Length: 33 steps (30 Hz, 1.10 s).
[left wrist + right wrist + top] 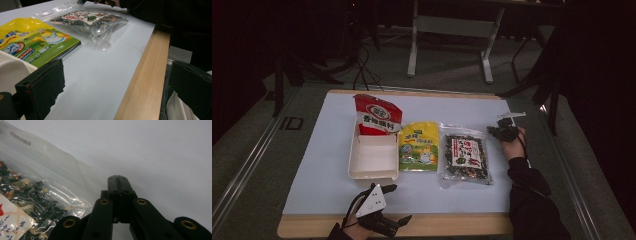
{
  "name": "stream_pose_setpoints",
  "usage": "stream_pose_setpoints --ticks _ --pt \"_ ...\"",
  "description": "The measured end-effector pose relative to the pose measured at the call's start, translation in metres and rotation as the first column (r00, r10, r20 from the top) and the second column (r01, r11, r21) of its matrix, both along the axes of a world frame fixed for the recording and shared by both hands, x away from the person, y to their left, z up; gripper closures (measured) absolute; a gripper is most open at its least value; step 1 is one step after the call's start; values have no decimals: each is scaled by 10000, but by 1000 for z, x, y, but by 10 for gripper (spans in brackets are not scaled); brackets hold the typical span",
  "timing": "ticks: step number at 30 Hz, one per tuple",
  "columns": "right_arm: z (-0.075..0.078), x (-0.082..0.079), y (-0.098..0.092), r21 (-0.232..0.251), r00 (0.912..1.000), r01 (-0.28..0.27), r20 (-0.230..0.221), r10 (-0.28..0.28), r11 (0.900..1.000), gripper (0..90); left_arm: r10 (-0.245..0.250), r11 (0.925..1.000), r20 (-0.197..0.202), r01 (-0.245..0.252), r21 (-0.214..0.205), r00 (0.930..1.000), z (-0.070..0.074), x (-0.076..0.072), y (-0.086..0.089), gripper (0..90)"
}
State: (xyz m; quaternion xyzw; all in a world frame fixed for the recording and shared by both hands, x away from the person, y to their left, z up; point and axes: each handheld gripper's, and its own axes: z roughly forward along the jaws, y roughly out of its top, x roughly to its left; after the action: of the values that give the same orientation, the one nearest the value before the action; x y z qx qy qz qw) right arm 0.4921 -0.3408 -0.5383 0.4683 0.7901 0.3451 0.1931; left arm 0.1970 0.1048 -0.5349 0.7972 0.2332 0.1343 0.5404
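White tabletop (322, 170): my right gripper (503, 131), jaws clenched on nothing, sits at the upper-right corner of the clear seaweed bag (464, 157), whose long axis runs top-to-bottom in frame.

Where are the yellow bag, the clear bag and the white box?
yellow bag (419, 154), high view, printed front.
clear bag (464, 156), high view, middle of its label.
white box (373, 161), high view, bare inside floor.
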Motion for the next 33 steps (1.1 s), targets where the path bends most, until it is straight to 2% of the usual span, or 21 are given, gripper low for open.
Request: stream_pose_setpoints --ticks 6,15,20,22,25,29,33 --pt "1 -15 9 -73 9990 -439 66 440 9990 900 -31 10000 33 31 21 10000 1 0 0 21" --pt "2 -42 13 295 9942 -1072 -34 1074 9938 900 -64 10000 105 64 32 9999 2 -1 -1 21" --pt "0 -57 15 567 9913 -1313 54 1312 9897 900 -76 10000 119 76 25 9999 2 -2 -2 21" --pt "0 -62 15 504 9905 -1372 121 1367 9893 900 -78 10000 121 78 29 9999 2 -2 -2 21" --pt "3 -63 12 556 9928 -1185 270 1171 9914 899 -85 10000 115 85 33 9999 2 -1 -2 21" --pt "14 -64 4 744 9943 -979 508 942 9924 850 -87 9999 119 87 61 9999 2 -1 -2 21" --pt "28 -76 -7 1083 9934 -887 827 799 9902 811 -105 9999 104 104 62 9999 2 -1 -2 21"
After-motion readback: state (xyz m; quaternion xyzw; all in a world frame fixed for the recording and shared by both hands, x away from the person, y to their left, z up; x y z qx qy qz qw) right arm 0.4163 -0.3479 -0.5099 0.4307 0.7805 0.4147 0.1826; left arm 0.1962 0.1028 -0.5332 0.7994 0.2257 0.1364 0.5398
